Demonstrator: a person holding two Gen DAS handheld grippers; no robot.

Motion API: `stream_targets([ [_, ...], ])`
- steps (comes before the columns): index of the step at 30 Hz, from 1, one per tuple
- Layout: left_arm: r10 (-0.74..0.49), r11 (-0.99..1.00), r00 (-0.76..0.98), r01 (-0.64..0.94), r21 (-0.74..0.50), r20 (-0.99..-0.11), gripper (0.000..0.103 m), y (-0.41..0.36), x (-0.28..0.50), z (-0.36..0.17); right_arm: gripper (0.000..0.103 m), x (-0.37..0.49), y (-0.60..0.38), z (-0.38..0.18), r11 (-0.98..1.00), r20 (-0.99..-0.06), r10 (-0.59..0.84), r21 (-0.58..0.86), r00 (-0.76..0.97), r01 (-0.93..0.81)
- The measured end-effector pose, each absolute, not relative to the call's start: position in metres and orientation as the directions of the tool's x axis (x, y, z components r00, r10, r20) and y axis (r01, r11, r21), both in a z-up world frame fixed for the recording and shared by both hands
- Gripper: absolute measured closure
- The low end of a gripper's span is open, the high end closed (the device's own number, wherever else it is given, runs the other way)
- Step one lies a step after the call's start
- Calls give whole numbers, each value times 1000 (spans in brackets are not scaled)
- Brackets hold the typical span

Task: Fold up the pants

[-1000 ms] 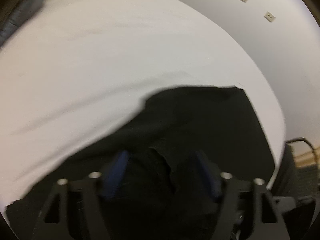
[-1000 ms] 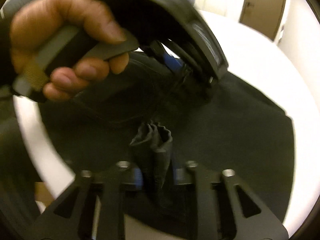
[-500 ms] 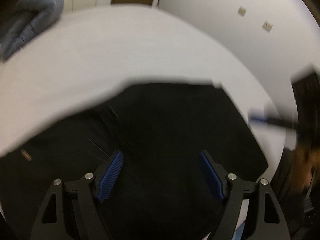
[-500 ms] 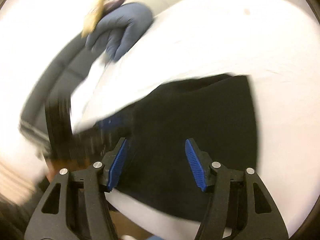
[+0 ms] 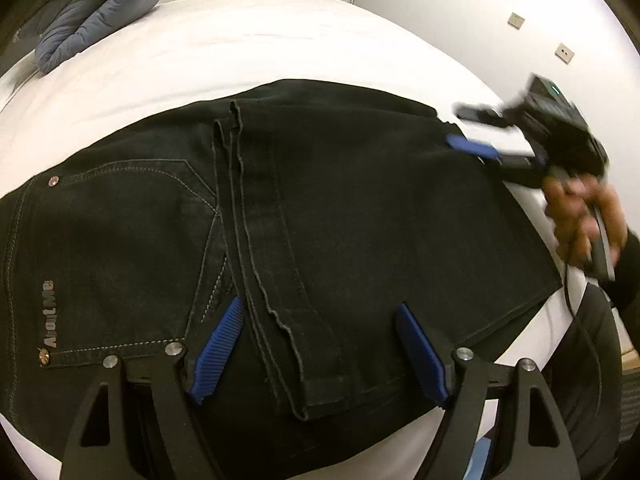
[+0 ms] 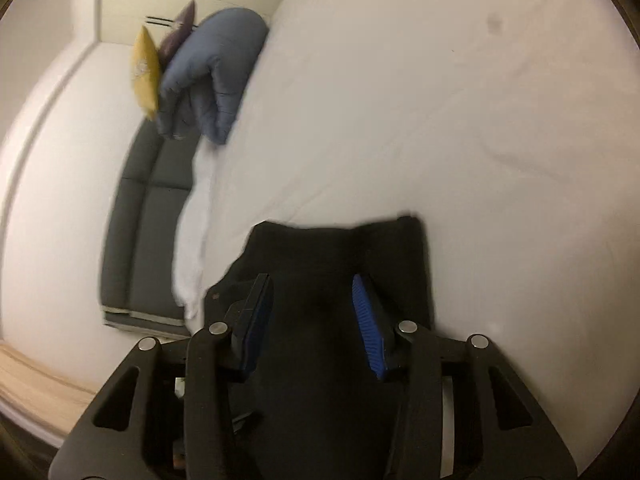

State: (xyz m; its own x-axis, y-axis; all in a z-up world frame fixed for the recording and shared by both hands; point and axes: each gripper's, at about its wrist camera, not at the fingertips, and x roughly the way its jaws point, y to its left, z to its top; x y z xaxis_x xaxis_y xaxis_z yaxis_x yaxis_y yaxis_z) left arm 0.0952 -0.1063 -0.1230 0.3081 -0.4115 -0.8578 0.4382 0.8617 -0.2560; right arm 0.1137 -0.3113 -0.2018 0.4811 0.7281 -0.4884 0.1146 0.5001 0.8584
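The black pants [image 5: 320,220] lie folded on the white bed [image 5: 240,52], spread out directly beneath and ahead of the left claw [image 5: 320,352], whose blue pads [image 5: 218,352] stand wide apart above the cloth with nothing between them; the leg hems run forward from between its fingers, and a back pocket lies to its left. Ahead and to the right, the right claw [image 5: 476,148] reaches toward the far corner of the pants, held in the person's hand [image 5: 580,220]. In its own view, the right claw [image 6: 312,320] is spread apart over the dark fabric [image 6: 332,264], gripping nothing. A blue quilt [image 6: 212,76] sits far ahead to its left.
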Motion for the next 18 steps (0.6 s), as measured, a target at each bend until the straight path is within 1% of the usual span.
stream_targets([
  [1, -414, 861, 308, 438, -259, -857, 21, -106, 96, -123, 64, 105, -310, -203, 503, -487, 734, 858, 474, 104],
  [6, -413, 860, 310, 443, -254, -856, 21, -110, 101, -121, 64, 45, -279, -199, 542, -509, 756, 840, 411, 42],
  [9, -415, 862, 318, 438, -256, -852, 21, -115, 101, -121, 64, 11, -251, -194, 590, -549, 753, 807, 364, -2],
  [12, -419, 862, 328, 435, -258, -847, 21, -105, 94, -125, 64, -16, -233, -185, 659, -604, 711, 751, 361, -43],
  [15, -427, 863, 333, 428, -268, -841, 21, -103, 96, -126, 64, -25, -229, -175, 692, -643, 681, 721, 350, -24],
  [17, -436, 863, 337, 419, -281, -835, 21, -98, 97, -126, 64, -29, -224, -164, 737, -689, 645, 676, 330, -28],
  [18, -441, 864, 342, 413, -289, -830, 21, -97, 97, -126, 62, -28, -220, -156, 746, -695, 637, 665, 334, -38],
])
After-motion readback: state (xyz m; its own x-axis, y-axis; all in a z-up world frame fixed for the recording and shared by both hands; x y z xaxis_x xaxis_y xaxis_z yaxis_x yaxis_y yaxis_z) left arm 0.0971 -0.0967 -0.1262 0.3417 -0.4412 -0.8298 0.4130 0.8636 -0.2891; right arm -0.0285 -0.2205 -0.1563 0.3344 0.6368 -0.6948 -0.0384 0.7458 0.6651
